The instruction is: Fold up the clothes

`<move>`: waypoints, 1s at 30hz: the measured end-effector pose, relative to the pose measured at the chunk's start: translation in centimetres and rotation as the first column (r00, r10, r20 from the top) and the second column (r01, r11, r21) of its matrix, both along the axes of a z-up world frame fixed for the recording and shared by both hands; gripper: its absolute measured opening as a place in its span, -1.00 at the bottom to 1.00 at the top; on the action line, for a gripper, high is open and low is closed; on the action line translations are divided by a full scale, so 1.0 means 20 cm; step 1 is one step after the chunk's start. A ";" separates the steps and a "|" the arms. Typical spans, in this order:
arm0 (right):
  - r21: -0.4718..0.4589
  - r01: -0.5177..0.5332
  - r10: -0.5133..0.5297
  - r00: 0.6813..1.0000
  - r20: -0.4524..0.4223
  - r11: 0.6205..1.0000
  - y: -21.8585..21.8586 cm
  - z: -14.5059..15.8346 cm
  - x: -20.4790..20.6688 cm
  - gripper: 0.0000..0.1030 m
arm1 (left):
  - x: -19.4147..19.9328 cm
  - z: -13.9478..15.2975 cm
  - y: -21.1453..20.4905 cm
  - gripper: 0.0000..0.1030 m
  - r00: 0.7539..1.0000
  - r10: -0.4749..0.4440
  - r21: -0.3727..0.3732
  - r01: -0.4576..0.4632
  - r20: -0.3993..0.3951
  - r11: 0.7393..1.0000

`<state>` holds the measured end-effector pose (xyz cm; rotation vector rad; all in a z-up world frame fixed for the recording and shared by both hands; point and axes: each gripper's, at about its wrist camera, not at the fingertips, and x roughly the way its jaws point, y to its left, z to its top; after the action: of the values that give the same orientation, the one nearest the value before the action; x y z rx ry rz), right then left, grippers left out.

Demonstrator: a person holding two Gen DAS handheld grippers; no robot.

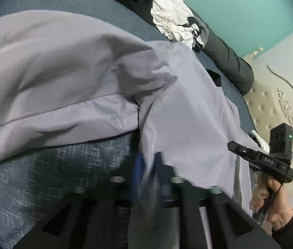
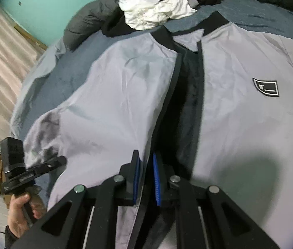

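Left gripper [image 1: 149, 174] was blurred in its own view, blue pads close together with grey jacket [image 1: 183, 114] fabric pinched between them, so clamped on a fold of the jacket. Right gripper [image 2: 146, 178] had jaws narrowly apart, blue pads [image 2: 157, 184] on each side of the jacket's front edge; cloth ran through the gap, but whether it was actually squeezed could not be told. The jacket lay spread front-up on the blue bedcover [image 1: 32, 176], long axis running away from the right camera, with the black collar [image 2: 214, 23] at the far end and the hem toward the gripper. Front was unzipped, dark lining showing down the middle, black chest patch [image 2: 266, 87] on the right-hand panel. In the left view a sleeve or side panel was bunched and draped over to the left. A crumpled white garment [image 2: 156, 10] sat just past the collar, touching a dark padded coat [image 1: 227, 62] along the far bed edge. Person's right hand [image 1: 275, 199] showed in the left view holding the other device's handle; left hand [image 2: 20, 213] likewise in the right view. A cream tufted headboard [image 1: 270, 103] stood beyond the bed, teal wall [image 1: 239, 4] above it.
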<state>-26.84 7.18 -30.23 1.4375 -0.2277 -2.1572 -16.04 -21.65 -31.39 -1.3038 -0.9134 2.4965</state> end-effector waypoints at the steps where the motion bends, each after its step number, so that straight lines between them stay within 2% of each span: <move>1: 0.008 0.009 -0.009 1.000 -0.001 1.000 0.00 -0.01 -0.02 -0.77 | 0.00 -0.01 0.01 -0.95 1.000 -0.009 0.000 0.009 0.001 1.000; 6: 0.052 0.016 -0.014 0.999 -0.039 0.999 -0.03 -0.02 -0.05 -0.76 | -0.01 0.01 0.02 -0.96 1.000 -0.018 -0.025 0.018 -0.016 1.000; 9: 0.064 0.008 -0.006 1.000 -0.028 0.998 -0.06 -0.04 -0.04 -0.63 | 0.01 0.02 -0.02 -0.96 1.000 0.022 -0.056 -0.023 -0.018 0.998; 12: 0.138 0.001 0.004 0.999 -0.038 0.990 -0.09 -0.04 -0.01 -0.60 | 0.00 0.01 -0.05 -0.95 0.998 0.052 -0.057 -0.053 -0.017 0.997; 17: 0.172 0.045 -0.022 0.991 -0.134 0.984 -0.10 0.05 0.10 -0.60 | 0.01 0.01 -0.05 -0.93 0.998 0.052 -0.074 -0.054 -0.022 0.996; 20: 0.132 -0.010 0.025 0.993 -0.113 0.991 -0.15 0.06 0.17 -0.58 | 0.00 0.02 -0.07 -0.95 0.999 0.044 -0.087 -0.046 -0.029 0.995; 23: 0.186 -0.099 0.114 0.991 -0.073 0.978 -0.24 -0.02 0.23 -0.58 | -0.03 0.04 -0.08 -0.95 0.998 0.048 -0.110 -0.053 -0.043 0.993; 27: 0.199 -0.105 0.109 0.994 -0.007 0.974 -0.26 -0.14 0.24 -0.57 | 0.03 0.07 -0.15 -0.93 0.995 0.092 -0.059 -0.094 -0.047 0.994; 30: 0.153 -0.066 0.069 0.997 -0.017 0.986 -0.21 -0.12 0.26 -0.57 | 0.12 0.12 -0.18 -0.67 0.995 0.084 -0.036 -0.086 -0.051 0.996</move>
<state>-21.64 3.04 -32.66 1.4819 -0.0052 -2.1733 -13.72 -25.24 -28.98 -1.2338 -0.9328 2.6105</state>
